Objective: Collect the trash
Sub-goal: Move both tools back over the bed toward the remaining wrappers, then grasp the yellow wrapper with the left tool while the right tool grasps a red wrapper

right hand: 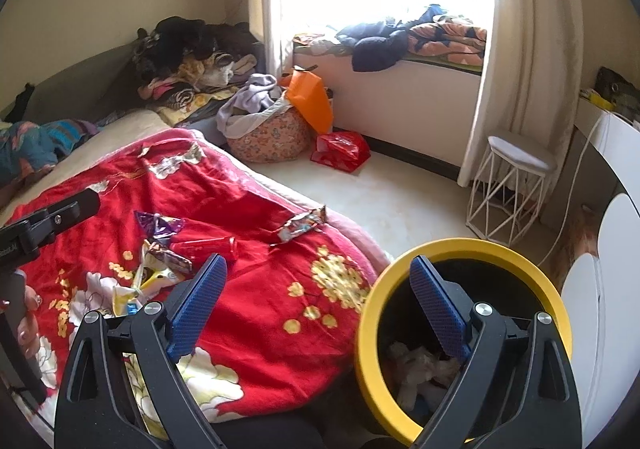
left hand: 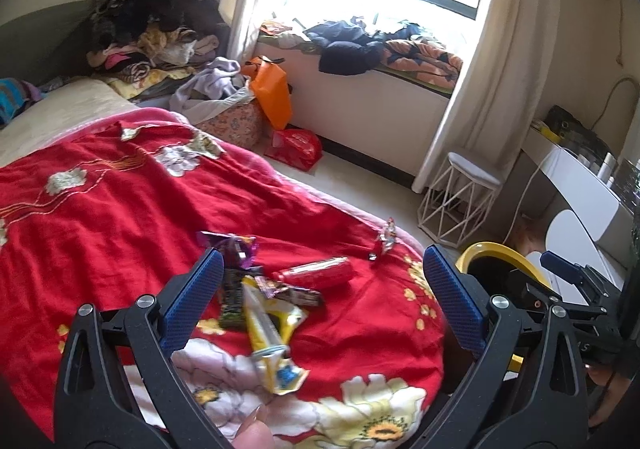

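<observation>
Several wrappers lie on the red flowered blanket (left hand: 120, 209): a yellow wrapper (left hand: 268, 337), a dark bar wrapper (left hand: 232, 301), a purple foil wrapper (left hand: 236, 249), a red tube-shaped packet (left hand: 316, 273) and a silvery wrapper (left hand: 386, 239) near the bed's edge. My left gripper (left hand: 320, 305) hovers open just above this pile, nothing between its fingers. My right gripper (right hand: 320, 305) is open and empty, straddling the yellow rim of the black trash bin (right hand: 460, 249), which holds crumpled white paper (right hand: 420, 369). The same wrappers show at left in the right wrist view, including the silvery wrapper (right hand: 300, 227).
The bin stands on the floor by the bed's corner. A white wire stool (right hand: 516, 185) sits by the curtain. A floral basket of clothes (right hand: 268, 137), an orange bag (right hand: 312, 97) and a red bag (right hand: 340, 151) lie below the window seat. A white desk (right hand: 616, 217) runs along the right.
</observation>
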Tool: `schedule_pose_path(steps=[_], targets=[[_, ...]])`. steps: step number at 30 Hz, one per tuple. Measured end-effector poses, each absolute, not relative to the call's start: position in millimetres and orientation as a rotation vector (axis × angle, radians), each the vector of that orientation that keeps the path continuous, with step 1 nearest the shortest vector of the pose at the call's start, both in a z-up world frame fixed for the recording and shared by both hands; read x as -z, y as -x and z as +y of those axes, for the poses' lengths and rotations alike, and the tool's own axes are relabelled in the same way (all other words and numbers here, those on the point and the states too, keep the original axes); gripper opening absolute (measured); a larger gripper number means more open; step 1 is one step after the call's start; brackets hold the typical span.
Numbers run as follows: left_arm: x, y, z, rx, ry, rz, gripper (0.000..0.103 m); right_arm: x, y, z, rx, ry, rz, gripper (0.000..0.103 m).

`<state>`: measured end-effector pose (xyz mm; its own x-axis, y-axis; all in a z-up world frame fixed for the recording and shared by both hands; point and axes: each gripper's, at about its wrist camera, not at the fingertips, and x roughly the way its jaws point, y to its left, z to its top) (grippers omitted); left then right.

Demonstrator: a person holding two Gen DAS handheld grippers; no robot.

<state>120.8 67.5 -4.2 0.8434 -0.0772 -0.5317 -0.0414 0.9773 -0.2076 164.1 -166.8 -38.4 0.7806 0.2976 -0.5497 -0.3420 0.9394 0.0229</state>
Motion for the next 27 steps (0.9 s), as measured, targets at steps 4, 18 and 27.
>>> schedule_pose_path(steps=[4,18,27], targets=[[7.9,-115.5,85.4,-0.019,0.232,0.574,0.092,41.3,-167.7,-155.3,-0.365,0.096,0.586,0.090],[31.8,-101.0,125.6,-0.089,0.272,0.631,0.092,68.4,-195.7,-117.5,-0.445,0.075,0.655,0.090],[56.9,-101.8,112.9,-0.024,0.279,0.699,0.090,95.4,-234.8,-121.9,-0.365,-0.022,0.731,0.090]])
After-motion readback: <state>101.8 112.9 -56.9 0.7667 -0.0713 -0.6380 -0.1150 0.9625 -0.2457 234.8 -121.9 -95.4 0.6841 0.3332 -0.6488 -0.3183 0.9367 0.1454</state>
